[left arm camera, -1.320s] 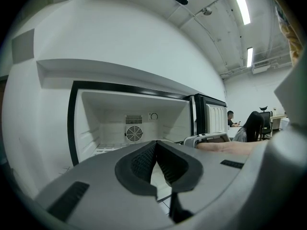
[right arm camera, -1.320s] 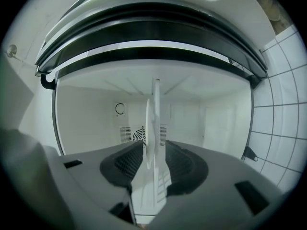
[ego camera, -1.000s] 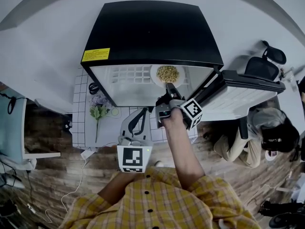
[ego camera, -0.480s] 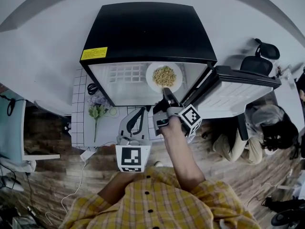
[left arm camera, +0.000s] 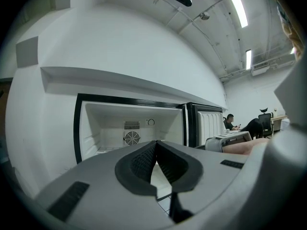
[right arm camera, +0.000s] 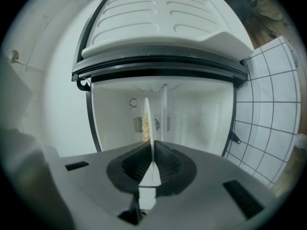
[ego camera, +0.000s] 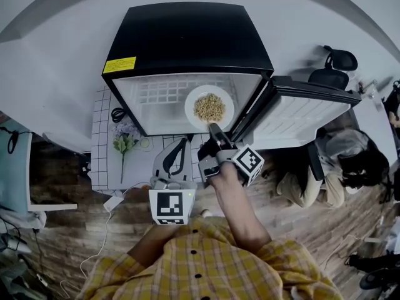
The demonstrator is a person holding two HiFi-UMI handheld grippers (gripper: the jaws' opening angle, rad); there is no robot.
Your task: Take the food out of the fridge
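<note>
Head view, right arm: forearm stretched forward, right gripper (ego camera: pixel 212 130) level at the mouth of the open fridge (ego camera: pixel 187 39), on the near rim of the plate (ego camera: pixel 191 99) of food (ego camera: pixel 209 107).
Head view, left arm: tucked near the body, left gripper (ego camera: pixel 182 145) over the tiled surface (ego camera: pixel 103 155).
Left gripper view: fingers (left arm camera: pixel 139 164) together, nothing between.
Right gripper view: fingers (right arm camera: pixel 168 164) have just been closing and are clamped on the plate rim, the plate seen edge-on.

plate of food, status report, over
Right tongs just closed, shut on plate rim. Left tongs shut, empty. Food on plate, near fridge front. Door wide open, nothing blocking.
</note>
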